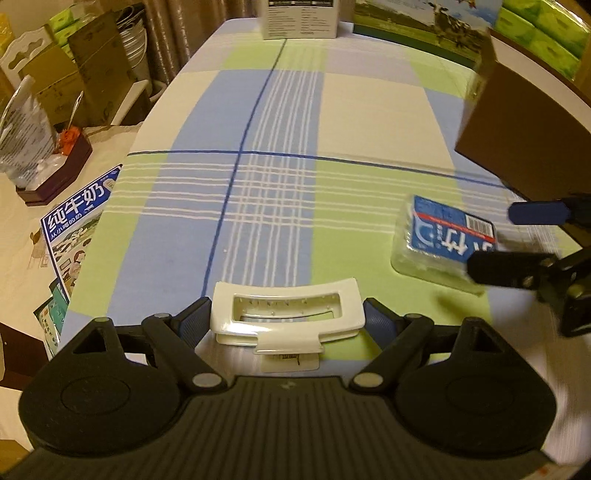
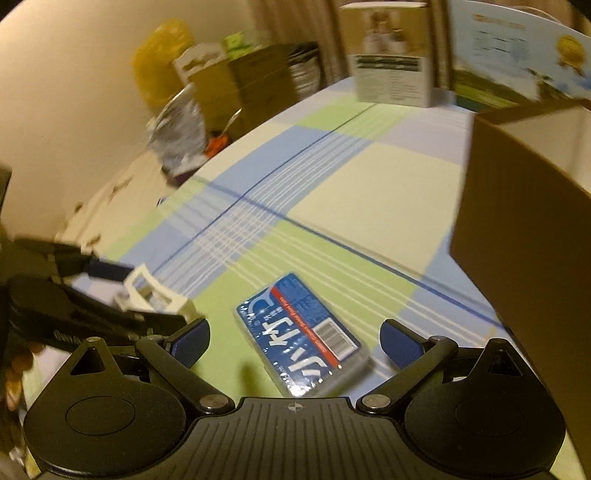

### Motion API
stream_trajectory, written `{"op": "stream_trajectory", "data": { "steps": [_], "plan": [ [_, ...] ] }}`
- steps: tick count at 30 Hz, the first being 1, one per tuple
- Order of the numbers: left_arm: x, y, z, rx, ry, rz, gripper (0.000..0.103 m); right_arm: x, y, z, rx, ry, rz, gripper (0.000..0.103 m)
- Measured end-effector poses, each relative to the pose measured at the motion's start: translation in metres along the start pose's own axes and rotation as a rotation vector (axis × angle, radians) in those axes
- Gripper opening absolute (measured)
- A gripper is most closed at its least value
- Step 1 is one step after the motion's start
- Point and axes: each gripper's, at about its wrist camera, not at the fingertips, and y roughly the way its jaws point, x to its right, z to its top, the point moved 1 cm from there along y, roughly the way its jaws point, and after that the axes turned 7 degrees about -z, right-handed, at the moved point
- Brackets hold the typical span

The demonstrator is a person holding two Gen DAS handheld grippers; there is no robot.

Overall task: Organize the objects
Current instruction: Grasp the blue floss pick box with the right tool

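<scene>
A white hair clip (image 1: pixel 284 317) with a small tag sits crosswise between the blue pads of my left gripper (image 1: pixel 286 318), which is shut on its two ends just above the checked tablecloth (image 1: pixel 280 147). In the right wrist view the clip (image 2: pixel 155 291) and left gripper (image 2: pixel 157 297) show at the left. A clear flat case with a blue label (image 2: pixel 303 336) lies on the cloth between the wide-apart fingers of my right gripper (image 2: pixel 295 345), which is open and not touching it. The left wrist view shows the same case (image 1: pixel 443 240) under the right gripper (image 1: pixel 491 240).
An open brown cardboard box (image 2: pixel 524 221) (image 1: pixel 517 122) stands at the right, close to the case. A white carton (image 1: pixel 299 18) and a milk carton box (image 1: pixel 424 26) line the far edge. Left of the table lie a milk box (image 1: pixel 77 221) and a bag (image 1: pixel 26 136).
</scene>
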Motion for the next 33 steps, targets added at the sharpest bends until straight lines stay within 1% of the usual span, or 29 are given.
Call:
{"op": "stream_trajectory", "data": {
  "steps": [2,4,5,8,10,17,21,33],
  "plan": [
    [-0.001,0.001,0.001,0.001,-0.002,0.005,0.085,-0.005,0.005,0.0,-0.014,-0.05,-0.009,0.091],
    [-0.003,0.001,0.002,0.001,-0.009,0.005,0.085,-0.008,0.008,-0.004,-0.024,-0.089,-0.021,0.076],
    [-0.003,0.001,0.002,0.001,-0.013,0.005,0.085,-0.009,0.01,-0.005,-0.031,-0.104,-0.039,0.072],
    [-0.002,0.002,0.004,0.002,-0.011,0.007,0.085,-0.01,0.009,-0.01,-0.034,-0.112,-0.045,0.062],
    [-0.001,0.002,0.004,0.002,-0.011,0.004,0.085,-0.009,0.005,-0.014,-0.04,-0.088,-0.065,0.058],
    [0.007,0.003,0.003,-0.002,0.011,-0.013,0.085,0.0,-0.017,-0.033,-0.055,0.024,-0.136,0.058],
    [0.018,0.003,0.001,-0.005,0.041,-0.03,0.085,0.008,-0.035,-0.047,-0.067,0.077,-0.17,0.058],
    [0.068,0.006,-0.005,-0.022,0.178,-0.122,0.085,0.046,-0.095,-0.103,-0.072,0.258,-0.305,0.058]
  ]
}}
